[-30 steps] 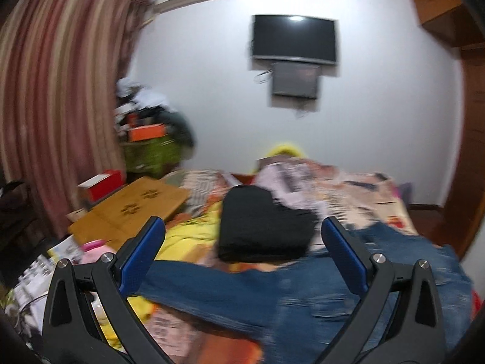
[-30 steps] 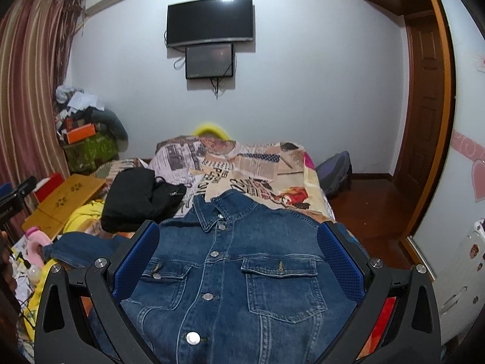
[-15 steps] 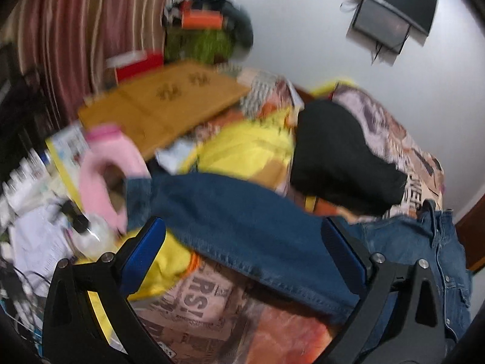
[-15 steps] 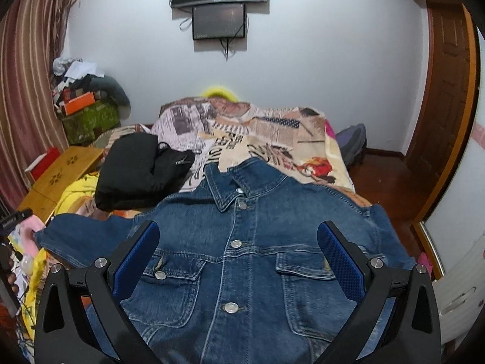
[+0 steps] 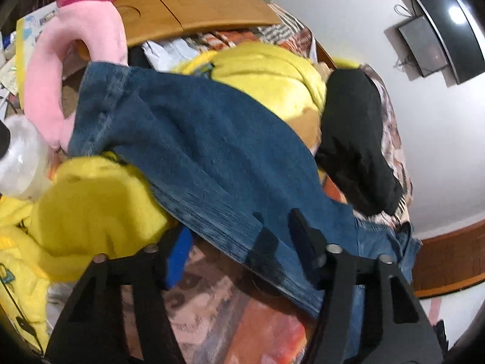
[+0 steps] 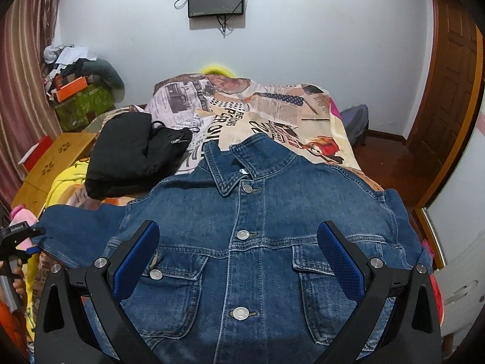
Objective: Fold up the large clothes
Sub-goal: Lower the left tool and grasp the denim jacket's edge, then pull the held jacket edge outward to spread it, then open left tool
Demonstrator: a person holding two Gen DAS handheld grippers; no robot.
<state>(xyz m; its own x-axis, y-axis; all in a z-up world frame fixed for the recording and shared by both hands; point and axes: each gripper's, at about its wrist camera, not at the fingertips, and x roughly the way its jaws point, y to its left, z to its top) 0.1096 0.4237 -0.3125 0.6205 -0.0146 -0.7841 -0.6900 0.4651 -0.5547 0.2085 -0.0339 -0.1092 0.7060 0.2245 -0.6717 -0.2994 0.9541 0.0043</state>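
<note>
A blue denim jacket (image 6: 272, 200) lies front up and buttoned on the bed, collar toward the far wall. My right gripper (image 6: 239, 248) hovers open just above its chest, a finger over each pocket, nothing between its pads. The jacket's left sleeve (image 5: 188, 139) stretches out over yellow bedding toward a pink cushion. My left gripper (image 5: 239, 230) is down on that sleeve near the shoulder. Its jaws are closing with the sleeve's lower edge between them, and a gap still shows. In the right wrist view that gripper (image 6: 18, 242) sits at the far left edge beside the sleeve (image 6: 81, 227).
A folded black garment (image 6: 127, 157) lies on the newspaper-print sheet (image 6: 272, 112) left of the collar. Yellow plush bedding (image 5: 91, 206), a pink cushion (image 5: 60, 69) and a wooden lap table (image 5: 182, 3) crowd the bed's left side. A wooden door (image 6: 448, 91) stands at the right.
My left gripper dropped and rolled onto the sleeve, and its jaws narrowed from wide open. My right gripper tipped down and moved in over the jacket's chest, still open.
</note>
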